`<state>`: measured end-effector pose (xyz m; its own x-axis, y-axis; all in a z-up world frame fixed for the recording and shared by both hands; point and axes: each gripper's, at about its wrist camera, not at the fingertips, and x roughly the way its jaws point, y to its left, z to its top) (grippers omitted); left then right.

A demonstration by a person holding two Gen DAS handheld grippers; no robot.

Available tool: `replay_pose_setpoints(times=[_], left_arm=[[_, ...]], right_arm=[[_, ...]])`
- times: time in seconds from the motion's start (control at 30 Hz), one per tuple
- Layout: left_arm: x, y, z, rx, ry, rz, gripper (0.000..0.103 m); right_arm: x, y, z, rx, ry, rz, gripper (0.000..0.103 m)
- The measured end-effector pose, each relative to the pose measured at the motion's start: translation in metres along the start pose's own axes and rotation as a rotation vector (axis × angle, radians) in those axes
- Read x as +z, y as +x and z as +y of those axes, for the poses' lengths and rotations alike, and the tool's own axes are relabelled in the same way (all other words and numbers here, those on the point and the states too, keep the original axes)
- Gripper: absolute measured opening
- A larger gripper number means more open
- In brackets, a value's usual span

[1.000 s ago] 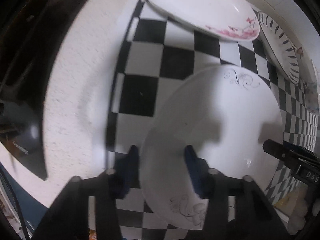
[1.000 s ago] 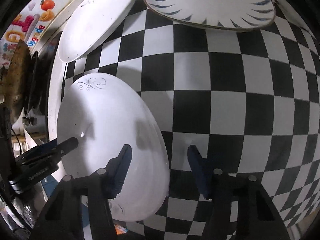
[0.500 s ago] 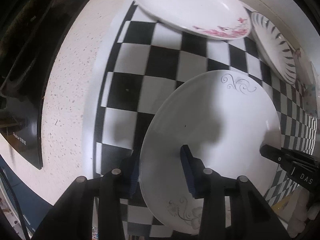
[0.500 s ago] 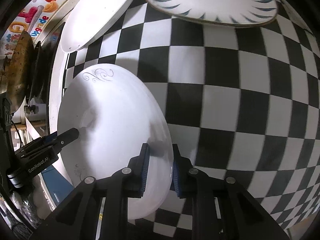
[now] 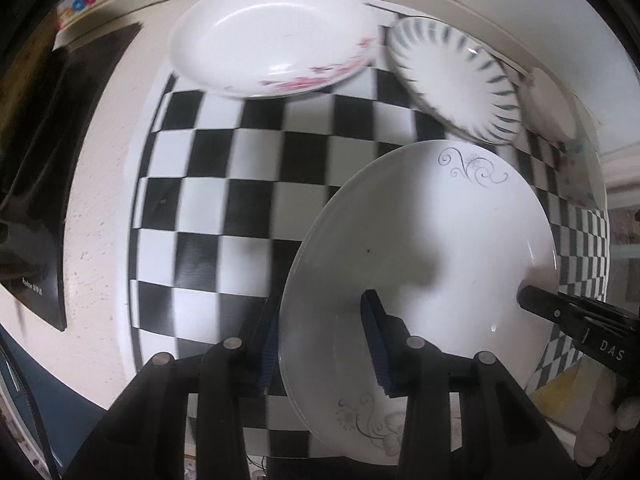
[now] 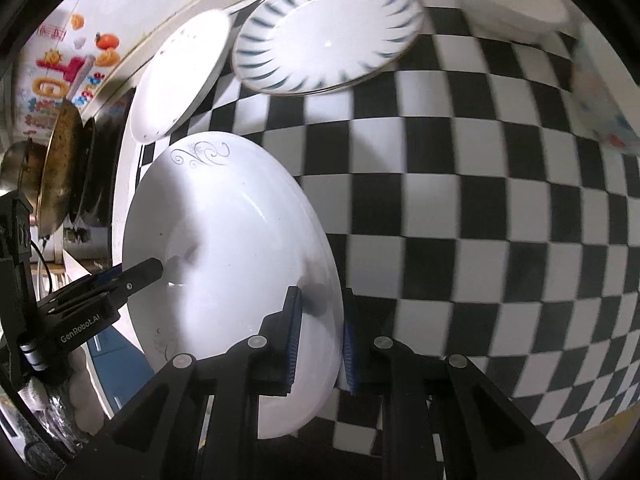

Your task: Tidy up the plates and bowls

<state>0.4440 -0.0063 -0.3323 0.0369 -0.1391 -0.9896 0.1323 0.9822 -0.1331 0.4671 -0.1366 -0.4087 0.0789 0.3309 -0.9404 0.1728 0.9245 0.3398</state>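
Between both hand-held grippers, scroll-patterned plate (image 5: 432,248)

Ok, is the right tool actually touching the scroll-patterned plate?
Touching. The right wrist view shows the right tool with a pad on each face of the scroll-patterned plate rim, no gap.

Below you lies a black-and-white checkered cloth (image 5: 248,184), spread over a pale speckled counter (image 5: 100,184) whose bare surface shows along the cloth's left edge. At your far left a flat black panel (image 5: 32,184) rests on that counter. Behind the counter runs a cream wall (image 5: 500,12) with a raised ledge along its foot. You can see bright cartoon stickers (image 6: 60,76) on the wall, with oranges and coloured letters. A brassy pan (image 6: 60,168) stands at the left edge of your right view. The light is dim, with soft shadows.
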Motion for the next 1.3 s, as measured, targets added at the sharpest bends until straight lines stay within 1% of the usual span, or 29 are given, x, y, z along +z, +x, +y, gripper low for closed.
replay_pose_setpoints(times=[0.03, 0.07, 0.17, 0.2, 0.27, 0.33, 0.43, 0.5, 0.57, 0.67, 0.8, 1.03, 1.13, 1.17, 1.3], left_arm=[[-0.004, -0.002, -0.003, -0.003, 0.007, -0.001, 0.036], [0.001, 0.002, -0.004, -0.004, 0.016, 0.0, 0.036], [0.003, 0.011, -0.003, -0.005, 0.044, 0.004, 0.036], [0.004, 0.013, -0.01, -0.008, 0.05, 0.009, 0.036], [0.01, 0.017, -0.004, -0.013, 0.063, 0.018, 0.036], [0.012, 0.025, -0.007, -0.013, 0.076, 0.029, 0.036], [0.011, 0.038, -0.023, -0.008, 0.091, 0.049, 0.036], [0.011, 0.047, -0.03, -0.004, 0.096, 0.063, 0.036], [0.01, 0.054, -0.034, -0.003, 0.097, 0.079, 0.036], [0.012, 0.068, -0.042, 0.009, 0.094, 0.098, 0.036], [0.011, 0.08, -0.047, 0.044, 0.098, 0.113, 0.036], [0.011, 0.073, -0.05, 0.086, 0.09, 0.104, 0.036], [0.013, 0.075, -0.058, 0.108, 0.09, 0.097, 0.036], [0.017, 0.08, -0.066, 0.116, 0.088, 0.097, 0.036], [0.02, 0.082, -0.07, 0.124, 0.068, 0.096, 0.036]], right_arm=[[-0.002, -0.007, -0.008, 0.002, 0.009, -0.007, 0.02], [-0.003, -0.009, -0.011, 0.003, 0.016, -0.011, 0.02], [-0.01, -0.016, -0.027, 0.003, 0.037, -0.023, 0.02], [-0.011, -0.018, -0.034, 0.003, 0.046, -0.026, 0.02], [-0.014, -0.02, -0.046, 0.003, 0.064, -0.029, 0.02], [-0.015, -0.021, -0.062, 0.0, 0.08, -0.029, 0.02], [-0.015, -0.018, -0.077, -0.014, 0.095, -0.025, 0.02], [-0.015, -0.025, -0.105, -0.017, 0.097, -0.02, 0.02], [-0.013, -0.022, -0.114, -0.021, 0.099, -0.012, 0.02], [-0.011, -0.015, -0.124, -0.03, 0.101, -0.001, 0.02], [-0.009, -0.003, -0.135, -0.032, 0.102, 0.013, 0.019], [-0.009, 0.005, -0.142, 0.0, 0.096, 0.019, 0.019], [-0.012, 0.005, -0.149, 0.015, 0.099, 0.026, 0.02], [-0.012, 0.006, -0.152, 0.021, 0.102, 0.027, 0.02], [-0.013, 0.005, -0.154, 0.026, 0.089, 0.034, 0.02]])
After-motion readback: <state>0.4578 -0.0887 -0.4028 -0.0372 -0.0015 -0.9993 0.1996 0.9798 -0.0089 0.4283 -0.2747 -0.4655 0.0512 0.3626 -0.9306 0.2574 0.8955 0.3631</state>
